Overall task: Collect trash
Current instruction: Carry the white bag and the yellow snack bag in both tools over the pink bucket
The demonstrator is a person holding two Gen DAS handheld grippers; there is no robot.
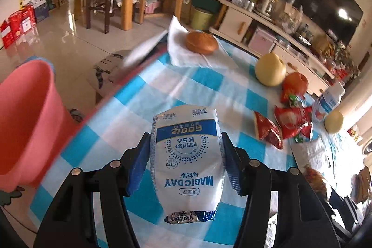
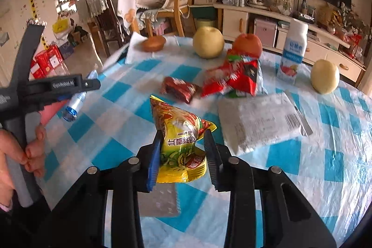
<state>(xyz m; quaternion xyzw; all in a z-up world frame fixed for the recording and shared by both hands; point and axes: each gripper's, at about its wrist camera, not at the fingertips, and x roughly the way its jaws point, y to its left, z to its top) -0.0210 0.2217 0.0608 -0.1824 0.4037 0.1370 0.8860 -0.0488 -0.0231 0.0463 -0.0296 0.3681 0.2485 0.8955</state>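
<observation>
Both pairs of jaws are closed on litter: the left gripper (image 1: 186,155) pinches a white and blue pouch (image 1: 187,162) at the lower centre of its view, and the right gripper (image 2: 183,155) squeezes a crumpled yellow snack bag (image 2: 180,143) just above the cloth. A pink bin (image 1: 25,122) waits at the left edge, beside the table, so neither piece is dropped yet. More seems left: red wrappers (image 2: 232,80) and a dark red packet (image 2: 179,88) lie mid-table, with a grey parcel (image 2: 258,120) to their right. Pears (image 2: 208,42), an orange, a bun and a drink bottle (image 2: 293,50) stand further back on the blue checked tablecloth (image 2: 325,155). Chairs, a cluttered sideboard and shiny floor fill the room behind.
</observation>
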